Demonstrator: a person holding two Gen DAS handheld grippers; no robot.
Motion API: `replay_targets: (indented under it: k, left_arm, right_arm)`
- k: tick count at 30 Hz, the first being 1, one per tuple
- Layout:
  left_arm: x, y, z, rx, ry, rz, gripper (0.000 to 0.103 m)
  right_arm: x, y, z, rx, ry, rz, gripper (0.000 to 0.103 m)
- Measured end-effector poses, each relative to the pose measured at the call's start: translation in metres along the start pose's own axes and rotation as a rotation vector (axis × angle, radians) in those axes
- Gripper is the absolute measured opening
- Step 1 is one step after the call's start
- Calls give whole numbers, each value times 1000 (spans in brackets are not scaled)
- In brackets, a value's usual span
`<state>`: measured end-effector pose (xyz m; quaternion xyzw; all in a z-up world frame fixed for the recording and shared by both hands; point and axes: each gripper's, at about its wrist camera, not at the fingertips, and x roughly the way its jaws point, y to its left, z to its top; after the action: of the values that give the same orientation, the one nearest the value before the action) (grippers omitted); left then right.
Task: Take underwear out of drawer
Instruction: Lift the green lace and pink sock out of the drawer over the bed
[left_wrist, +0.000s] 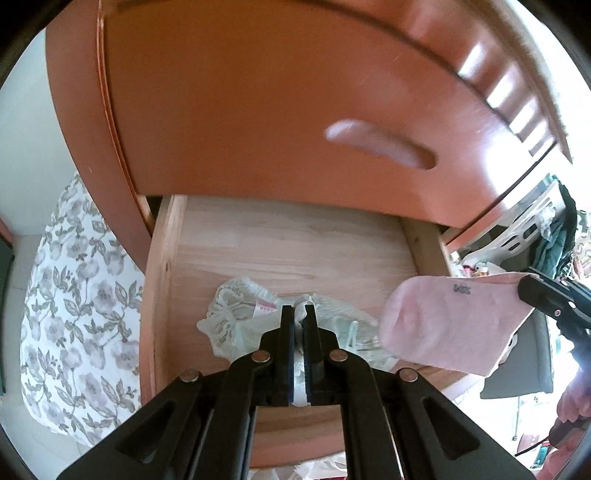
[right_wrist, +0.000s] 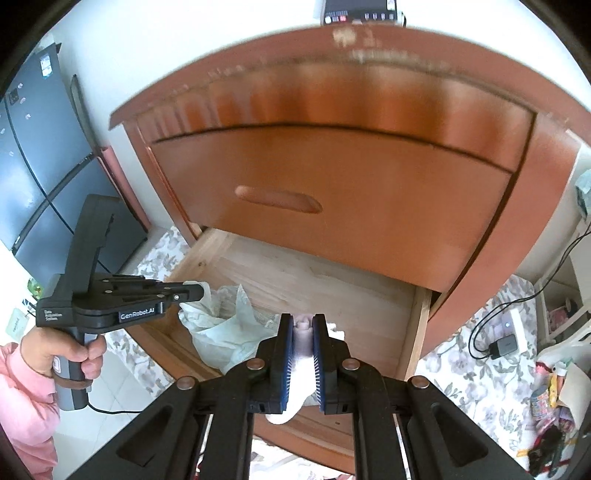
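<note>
My left claw (left_wrist: 300, 319) is clamped on the pale lace underwear (left_wrist: 231, 317), which hangs over the open drawer (left_wrist: 162, 295); my right claw (right_wrist: 303, 328) pinches a pink sock (left_wrist: 443, 321). Both pieces are nearly clear of the drawer. Beyond, only the closed upper drawer front (right_wrist: 332, 192) looms, nothing blocking

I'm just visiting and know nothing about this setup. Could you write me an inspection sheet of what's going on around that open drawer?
Surface: open wooden drawer, floor mostly bare.
Job's things: pale lace garment pinched by the left tool; pink garment hanging from the right tool.
Clutter: laundry basket with dark clothes at the right; small packets on the floor.
Grippers: both tools shut on cloth.
Cables: black cable and charger on the floor; a cord from the left tool's handle.
Surroundings: floral mat, closed drawer above, dark fridge, person's hand in a pink sleeve.
</note>
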<state>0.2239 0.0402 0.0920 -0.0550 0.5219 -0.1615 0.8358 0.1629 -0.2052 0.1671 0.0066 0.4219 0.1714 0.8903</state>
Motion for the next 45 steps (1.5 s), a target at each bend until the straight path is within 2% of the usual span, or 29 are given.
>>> replay_targets:
  k: [14,25,32,38,45]
  left_arm:
    - [-83,-39,-9,67,-163,-32,3]
    - [-172,-90,-37,162,-308,-49,3]
    - [-193,-114,-68,210,-334,-68,3]
    - [-204,-135,-91,250,-343,-93,3]
    - [-238,-155,-106,284,-403,-109,3]
  right_arm:
    - [-76,20,-4,-8,-134,-7,11]
    - [-151,32,-33,-10,-233,-33,11]
    - [-174,35,-65,-5,-246,-55,11]
    - [-174,32,-93,8,-214,-80,11]
    - [-195,32,-109,23,-242,-98,11]
